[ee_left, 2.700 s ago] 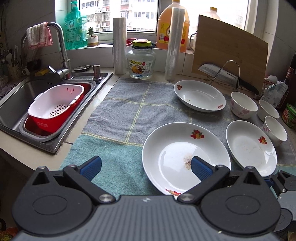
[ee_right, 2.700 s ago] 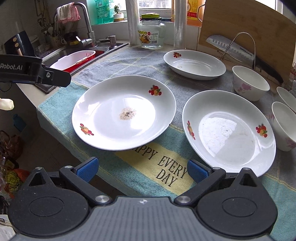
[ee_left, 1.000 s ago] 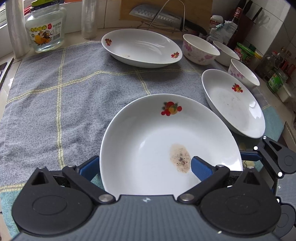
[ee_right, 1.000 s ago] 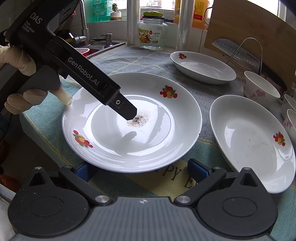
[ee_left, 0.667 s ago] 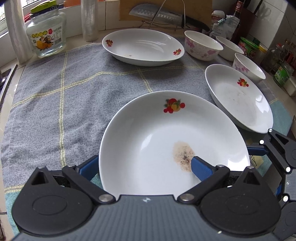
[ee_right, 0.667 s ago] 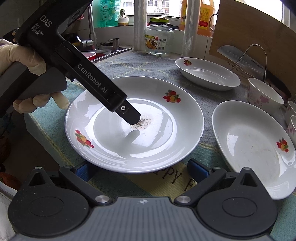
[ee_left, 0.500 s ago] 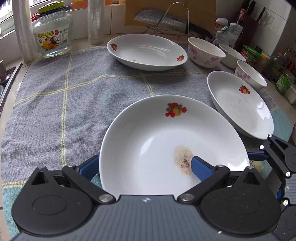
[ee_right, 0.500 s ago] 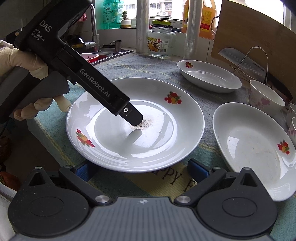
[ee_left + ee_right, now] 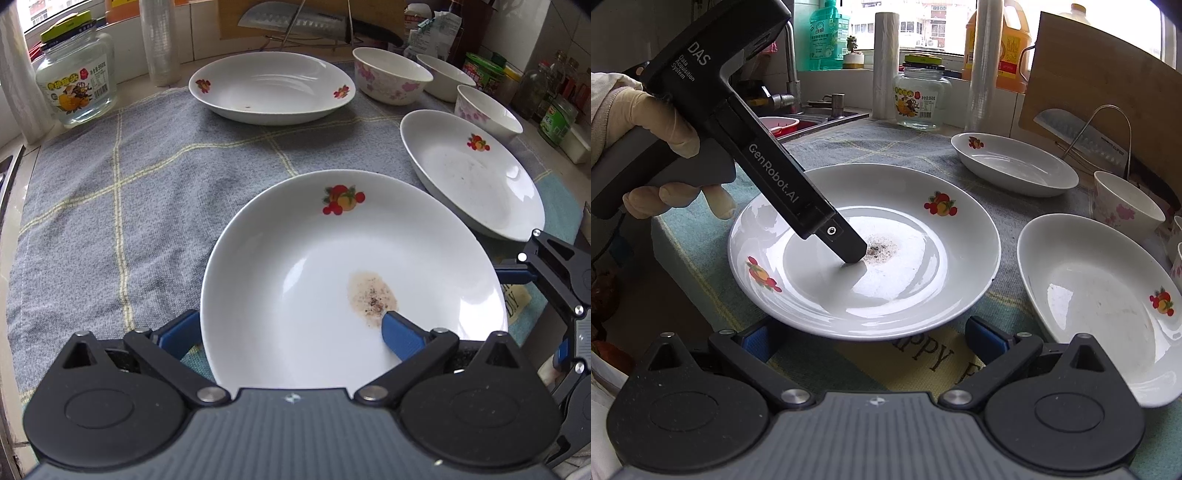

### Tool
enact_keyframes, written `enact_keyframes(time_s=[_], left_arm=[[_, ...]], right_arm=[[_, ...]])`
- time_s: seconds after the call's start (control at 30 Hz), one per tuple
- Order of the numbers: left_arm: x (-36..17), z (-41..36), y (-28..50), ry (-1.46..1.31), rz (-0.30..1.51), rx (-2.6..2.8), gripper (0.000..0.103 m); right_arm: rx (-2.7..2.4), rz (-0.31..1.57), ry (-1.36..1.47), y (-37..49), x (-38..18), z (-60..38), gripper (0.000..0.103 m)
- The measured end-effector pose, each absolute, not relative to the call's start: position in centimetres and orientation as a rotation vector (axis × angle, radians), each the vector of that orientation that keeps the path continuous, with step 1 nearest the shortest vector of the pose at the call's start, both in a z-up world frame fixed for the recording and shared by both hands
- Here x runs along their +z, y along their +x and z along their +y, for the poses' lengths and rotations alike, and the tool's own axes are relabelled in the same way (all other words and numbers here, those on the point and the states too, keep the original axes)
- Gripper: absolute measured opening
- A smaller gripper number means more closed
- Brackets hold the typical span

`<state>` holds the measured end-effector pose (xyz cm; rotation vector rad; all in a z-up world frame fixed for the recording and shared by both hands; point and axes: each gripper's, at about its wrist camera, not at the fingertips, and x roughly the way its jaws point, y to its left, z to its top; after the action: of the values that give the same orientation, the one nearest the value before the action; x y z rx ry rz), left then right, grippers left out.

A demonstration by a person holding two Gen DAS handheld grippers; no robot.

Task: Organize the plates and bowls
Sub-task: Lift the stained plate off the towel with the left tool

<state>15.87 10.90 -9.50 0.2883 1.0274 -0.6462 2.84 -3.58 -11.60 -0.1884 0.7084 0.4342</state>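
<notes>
Blue-padded and spreading the left gripper wide, clenching nothing. Laying one finger inside the big plate, right by the brown smudge, and tucking the other finger out of sight behind the plate's left edge. Gripping the black handle with a gloved hand.

Spreading the right gripper wide too, grabbing nothing. Slipping one pad under the plate's near rim and pointing the other pad just beside that rim, over the yellow words on the towel.

Finding the big plate lying on the towel, close to the front edge of the counter. Looking past it at a second plate just to the right, a third plate farther back, and flowery bowls beyond those. Spotting a glass jar far to the left and a knife in a wire rack at the back.
</notes>
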Motion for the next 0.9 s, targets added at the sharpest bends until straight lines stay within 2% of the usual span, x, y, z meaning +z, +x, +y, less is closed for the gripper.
enact_keyframes(time_s=[0.63, 0.9], left_arm=[[-8.6, 11.7, 17.9, 0.291, 1.055, -0.792, 0.102], [-8.6, 11.6, 20.1, 0.186, 1.164, -0.877, 0.097]], right_arm=[[0.415, 0.687, -0.177, 2.6, -11.7, -3.4, 0.103], [0.416, 0.678, -0.176, 2.5, -11.7, -3.5, 0.103]])
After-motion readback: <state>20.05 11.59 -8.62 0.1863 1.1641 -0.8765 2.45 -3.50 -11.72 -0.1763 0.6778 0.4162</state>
